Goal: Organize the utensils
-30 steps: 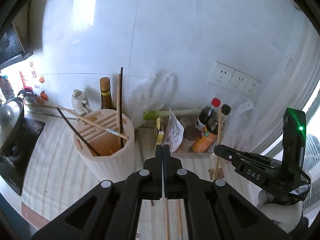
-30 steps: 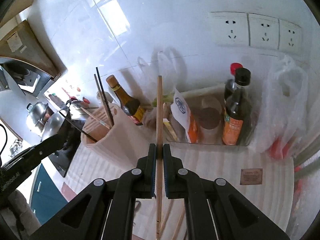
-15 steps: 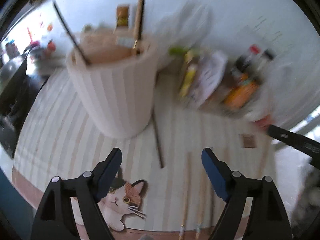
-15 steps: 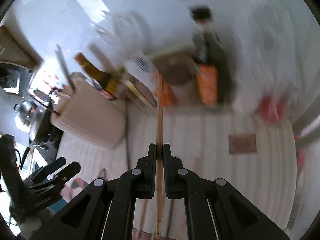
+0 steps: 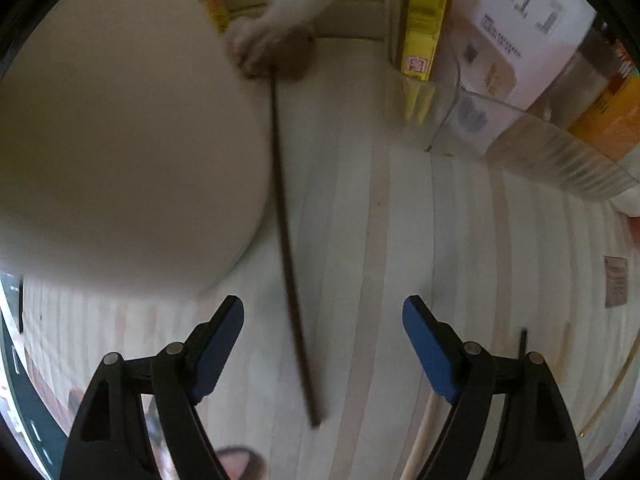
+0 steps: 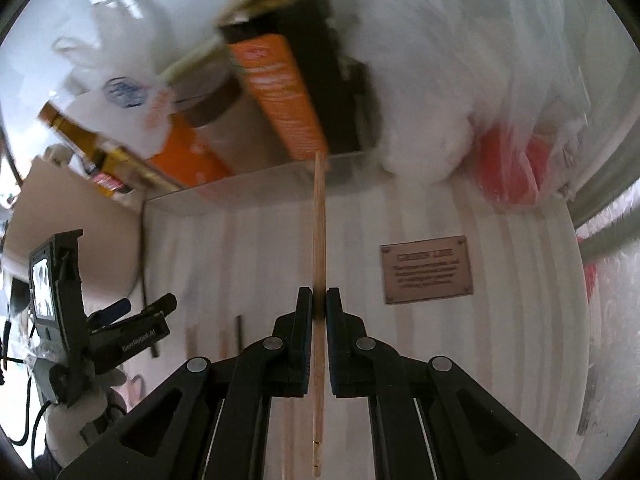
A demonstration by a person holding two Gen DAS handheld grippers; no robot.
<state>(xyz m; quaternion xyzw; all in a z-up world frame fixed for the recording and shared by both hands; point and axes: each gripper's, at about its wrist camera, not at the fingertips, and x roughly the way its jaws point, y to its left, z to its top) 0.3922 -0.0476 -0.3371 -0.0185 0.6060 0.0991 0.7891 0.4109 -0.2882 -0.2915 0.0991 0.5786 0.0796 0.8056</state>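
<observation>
My left gripper (image 5: 323, 312) is open, low over the striped mat, with a dark chopstick (image 5: 289, 264) lying between its jaws, apart from both. The cream utensil holder (image 5: 120, 140) fills the left of the left wrist view, very close. More chopsticks (image 5: 420, 440) lie on the mat by the right jaw. My right gripper (image 6: 319, 300) is shut on a light wooden chopstick (image 6: 319, 232) that points toward the clear tray of bottles (image 6: 280, 176). The left gripper (image 6: 140, 312) shows at the left of the right wrist view.
A clear tray (image 5: 520, 148) holds a yellow box (image 5: 424, 12), packets and sauce bottles (image 6: 280, 96). A plastic bag with something red (image 6: 508, 172) sits at the right. A brown label (image 6: 426, 274) is on the striped mat (image 5: 400, 240).
My left gripper opened and dropped down close to the mat beside the holder, over the dark chopstick. My right gripper tilted down and forward toward the tray, still holding its chopstick.
</observation>
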